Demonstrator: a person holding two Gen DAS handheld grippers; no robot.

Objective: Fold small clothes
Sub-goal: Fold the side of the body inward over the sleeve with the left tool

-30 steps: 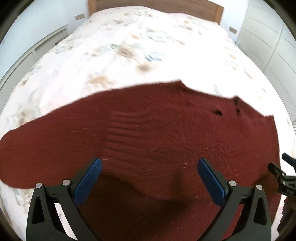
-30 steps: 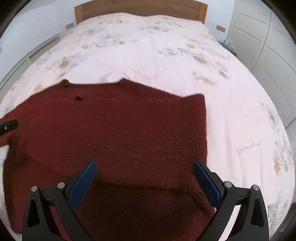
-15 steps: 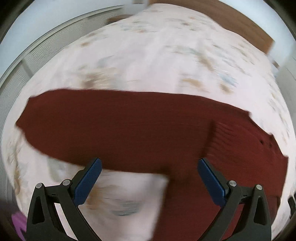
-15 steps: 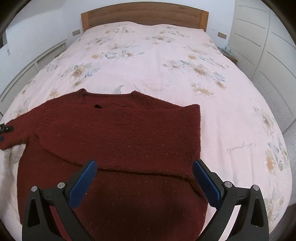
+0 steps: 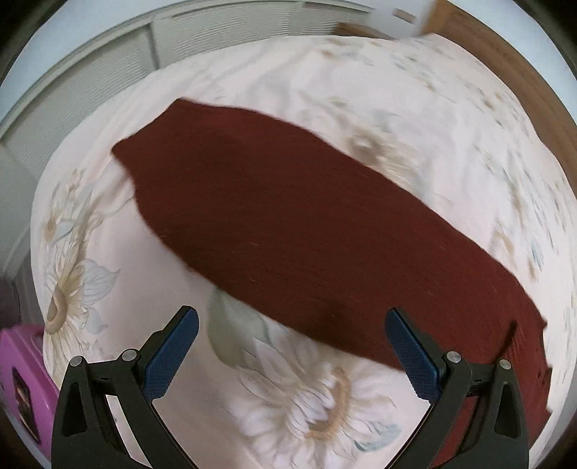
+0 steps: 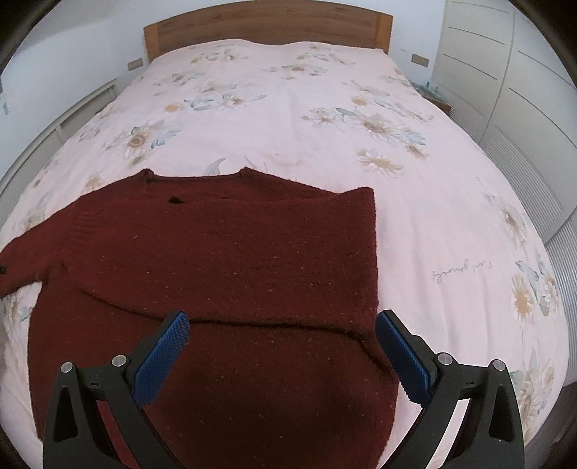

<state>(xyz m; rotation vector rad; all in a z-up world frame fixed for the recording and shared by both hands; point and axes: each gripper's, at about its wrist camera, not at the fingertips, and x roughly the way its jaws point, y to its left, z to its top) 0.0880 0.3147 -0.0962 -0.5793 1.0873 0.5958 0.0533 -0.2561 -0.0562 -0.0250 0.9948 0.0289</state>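
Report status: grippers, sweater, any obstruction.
Left gripper open, empty, facing the spread sleeve. Right gripper open, empty, over the sweater. Right sleeve folded across. Nothing blocking on the bed.

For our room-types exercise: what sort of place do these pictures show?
Very likely a bedroom: a wide bed with a pink floral duvet, a wooden headboard and white panelled wardrobe doors.

Bed with floral pink cover, wooden headboard; white wardrobe doors; purple box beside bed.
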